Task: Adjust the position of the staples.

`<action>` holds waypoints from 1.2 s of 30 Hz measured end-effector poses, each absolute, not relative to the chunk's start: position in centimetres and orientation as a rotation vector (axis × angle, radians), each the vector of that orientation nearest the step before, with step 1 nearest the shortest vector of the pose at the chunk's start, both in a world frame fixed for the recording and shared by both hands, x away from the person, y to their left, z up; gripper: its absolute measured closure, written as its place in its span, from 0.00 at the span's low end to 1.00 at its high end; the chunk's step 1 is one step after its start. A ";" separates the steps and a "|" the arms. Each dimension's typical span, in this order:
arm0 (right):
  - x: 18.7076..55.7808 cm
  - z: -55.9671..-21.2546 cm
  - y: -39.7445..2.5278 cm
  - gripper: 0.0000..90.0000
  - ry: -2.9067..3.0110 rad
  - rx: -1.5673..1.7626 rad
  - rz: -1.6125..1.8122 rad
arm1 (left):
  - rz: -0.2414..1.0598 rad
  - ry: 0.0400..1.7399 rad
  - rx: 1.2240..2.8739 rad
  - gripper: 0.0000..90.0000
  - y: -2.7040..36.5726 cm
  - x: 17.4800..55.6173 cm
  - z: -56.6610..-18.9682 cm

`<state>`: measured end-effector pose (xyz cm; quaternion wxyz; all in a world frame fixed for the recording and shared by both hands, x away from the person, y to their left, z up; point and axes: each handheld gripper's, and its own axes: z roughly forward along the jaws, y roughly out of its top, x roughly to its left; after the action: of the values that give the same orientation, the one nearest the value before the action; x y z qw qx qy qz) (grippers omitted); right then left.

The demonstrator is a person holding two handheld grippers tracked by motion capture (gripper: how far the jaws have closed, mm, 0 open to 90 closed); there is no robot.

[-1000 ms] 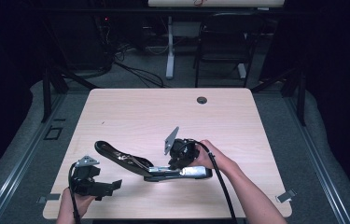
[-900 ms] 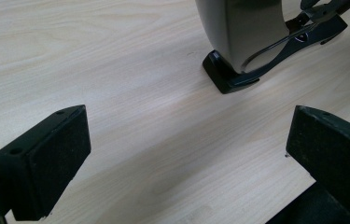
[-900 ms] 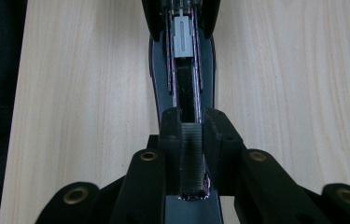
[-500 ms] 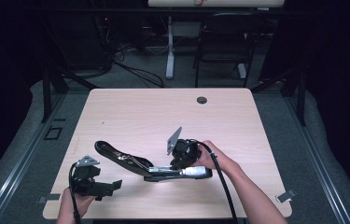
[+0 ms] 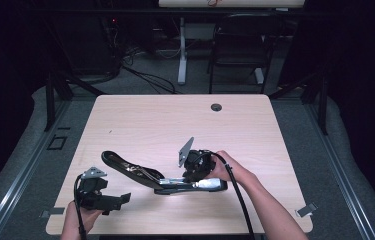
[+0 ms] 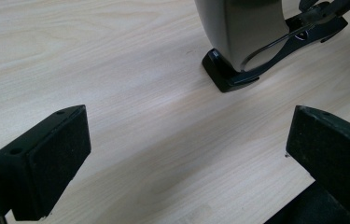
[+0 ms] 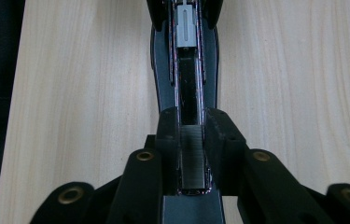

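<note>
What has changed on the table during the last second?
Nothing visibly changed. The right hand-held gripper stays shut on the open stapler, and the left hand-held gripper stays open near the table's front edge.

Open stapler (image 5: 160, 177) on table (image 5: 175, 120), right claw (image 5: 187, 175) on it

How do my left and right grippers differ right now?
The left gripper has its jaws spread wide with bare table between them; the right gripper is clamped on the opened stapler. The left sits near the table's front edge, apart from the stapler; the right lies along the stapler's length. Both have black jaws and trail a cable.
</note>
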<state>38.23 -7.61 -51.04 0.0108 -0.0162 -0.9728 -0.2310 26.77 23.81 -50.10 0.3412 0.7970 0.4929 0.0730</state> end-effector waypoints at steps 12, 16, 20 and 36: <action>38.2 -50.1 -8.7 0.64 -3.032 -0.190 -0.769 | 0.186 1.284 2.072 0.00 23.9 26.8 -50.1; 37.9 -49.5 -9.4 0.48 -3.025 -0.305 -0.798 | 0.189 1.286 2.068 0.00 23.9 26.7 -50.1; 37.6 -49.0 -10.3 0.36 -3.002 -0.414 -0.861 | 0.189 1.289 2.064 0.00 23.9 26.7 -50.1; 36.3 -48.4 -13.1 0.17 -2.934 -0.771 -0.895 | 0.195 1.285 2.055 0.00 23.9 26.7 -50.0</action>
<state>36.31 -13.05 -48.44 -0.0106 -0.2438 -0.9276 -0.2829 26.68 23.90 -50.03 0.3478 0.7924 0.4955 0.0752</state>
